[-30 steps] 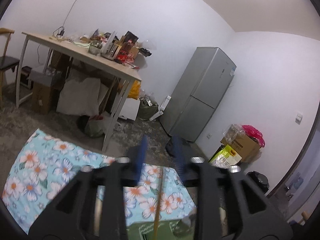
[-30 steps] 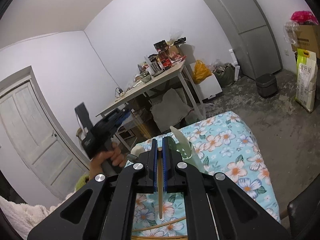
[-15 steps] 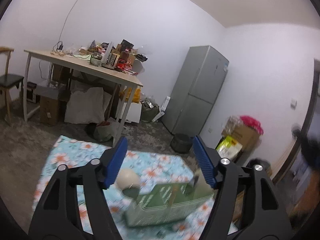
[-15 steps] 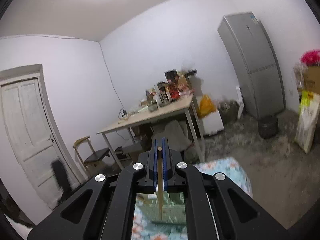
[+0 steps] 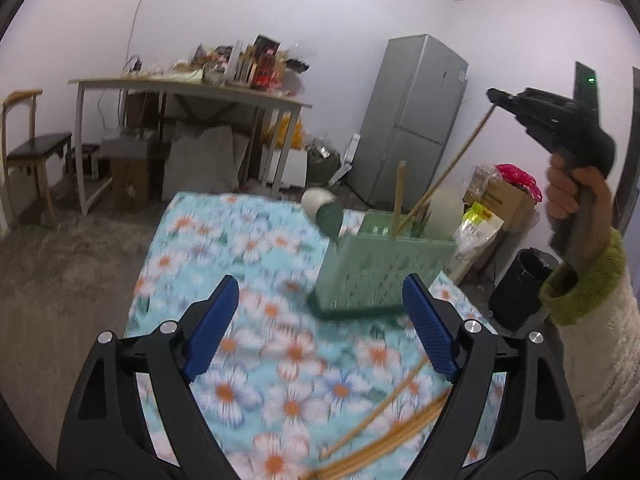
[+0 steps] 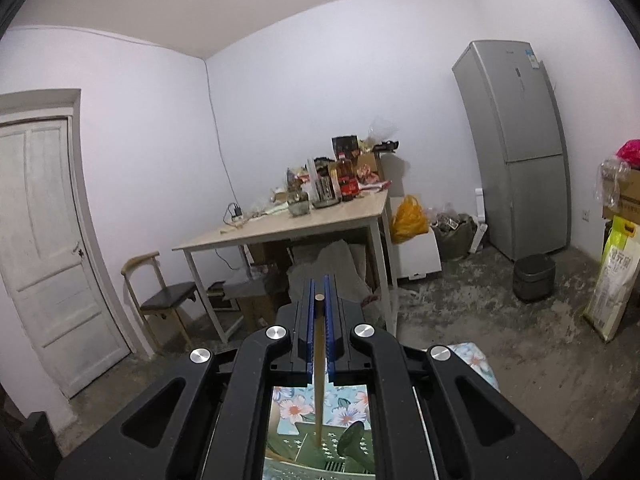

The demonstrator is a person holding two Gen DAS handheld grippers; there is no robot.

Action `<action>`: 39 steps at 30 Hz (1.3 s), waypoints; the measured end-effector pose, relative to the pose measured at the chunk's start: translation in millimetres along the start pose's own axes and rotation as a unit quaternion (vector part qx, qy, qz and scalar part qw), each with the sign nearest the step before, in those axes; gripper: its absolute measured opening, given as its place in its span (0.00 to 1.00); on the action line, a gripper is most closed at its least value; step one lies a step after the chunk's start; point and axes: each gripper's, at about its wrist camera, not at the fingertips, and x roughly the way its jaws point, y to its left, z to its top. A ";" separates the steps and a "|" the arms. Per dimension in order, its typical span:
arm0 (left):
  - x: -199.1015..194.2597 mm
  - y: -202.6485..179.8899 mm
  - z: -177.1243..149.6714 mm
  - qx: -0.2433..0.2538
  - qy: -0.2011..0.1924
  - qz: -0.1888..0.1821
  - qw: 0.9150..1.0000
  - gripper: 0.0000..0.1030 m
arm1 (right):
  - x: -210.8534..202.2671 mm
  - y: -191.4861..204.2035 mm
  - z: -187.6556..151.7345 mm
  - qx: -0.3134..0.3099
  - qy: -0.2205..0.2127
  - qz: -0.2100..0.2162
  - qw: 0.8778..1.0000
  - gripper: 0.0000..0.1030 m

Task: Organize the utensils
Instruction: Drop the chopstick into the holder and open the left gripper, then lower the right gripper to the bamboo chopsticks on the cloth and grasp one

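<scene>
A green slotted utensil basket [image 5: 376, 276] stands on the flowered cloth [image 5: 240, 248], with a wooden utensil and a green-and-white ladle [image 5: 326, 210] in it. My right gripper [image 5: 496, 98] is shut on a wooden chopstick [image 5: 448, 168] whose lower end is inside the basket. In the right wrist view the chopstick [image 6: 319, 364] runs down between the shut jaws of my right gripper [image 6: 319, 300] into the basket [image 6: 320, 454]. My left gripper [image 5: 320, 320] is open and empty, above the cloth. Several loose chopsticks [image 5: 384, 436] lie on the cloth near it.
A cluttered table [image 5: 192, 88] stands behind, with a chair [image 5: 28, 152] to its left and a grey fridge [image 5: 412, 120] to its right. A black bin [image 5: 520, 288] and a cardboard box [image 5: 504, 196] stand right of the cloth. A white door [image 6: 48, 248] is on the left.
My left gripper has opened wide and tilted down towards the cloth and basket. My right gripper has lifted and carried the chopstick over the basket, with its tip now inside.
</scene>
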 end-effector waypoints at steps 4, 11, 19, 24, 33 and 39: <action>-2.7 6.6 -11.9 -0.014 0.011 0.004 1.000 0.78 | 29.9 0.0 -36.6 -0.005 0.042 -0.023 0.999 0.06; -0.7 8.7 -22.8 -0.016 0.026 -0.007 1.000 0.78 | 13.1 -11.2 -61.9 0.024 0.075 -0.019 0.997 0.36; 3.4 2.6 -29.5 -0.011 0.041 -0.019 0.999 0.78 | -63.2 -26.5 -73.4 0.065 0.070 -0.034 0.995 0.40; 7.1 3.5 -38.6 -0.009 0.059 -0.009 0.998 0.78 | -92.4 -37.7 -120.6 0.131 0.146 -0.022 0.980 0.40; 19.2 2.4 -56.1 -0.001 0.111 0.001 0.994 0.78 | -96.3 -48.3 -263.8 0.315 0.311 0.018 0.897 0.40; 21.8 2.6 -63.6 -0.003 0.135 0.002 0.991 0.78 | -83.5 -49.6 -322.2 0.382 0.361 0.013 0.851 0.32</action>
